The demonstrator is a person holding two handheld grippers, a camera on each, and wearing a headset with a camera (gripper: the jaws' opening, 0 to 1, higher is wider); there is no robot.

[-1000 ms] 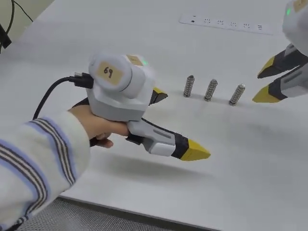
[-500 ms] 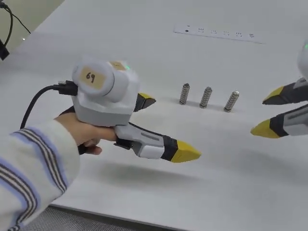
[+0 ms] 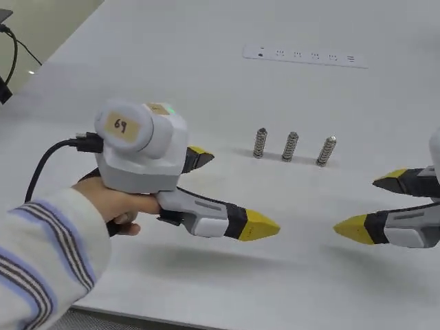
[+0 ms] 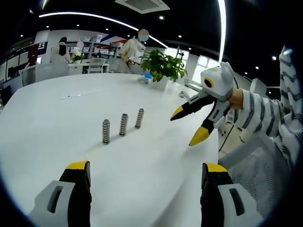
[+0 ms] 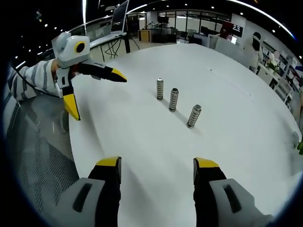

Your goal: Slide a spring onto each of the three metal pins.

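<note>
Three coil springs point(image 3: 260, 143) point(image 3: 291, 146) point(image 3: 326, 151) stand upright in a short row on the white table point(image 3: 206, 82), each around a metal pin whose tip shows at the top. The same row appears in the left gripper view point(image 4: 123, 124) and in the right gripper view point(image 5: 173, 99). My left gripper point(image 3: 237, 192) point(image 4: 147, 166) point(image 5: 100, 98) hovers near the front left of the springs, open and empty. From the right edge, my right gripper point(image 3: 357, 205) point(image 5: 157, 163) point(image 4: 182, 130) points left, also open and empty, short of the springs.
A white power strip point(image 3: 302, 56) lies at the far side of the table. A black cable point(image 3: 48, 158) trails from the left gripper's rear. The table's front edge point(image 3: 206, 317) runs close below the grippers. In the left gripper view, people and a potted plant point(image 4: 161, 66) stand beyond the table.
My right gripper has pulled back from beside the rightmost spring toward the near edge. The left gripper has hardly moved relative to the springs. The head camera has shifted.
</note>
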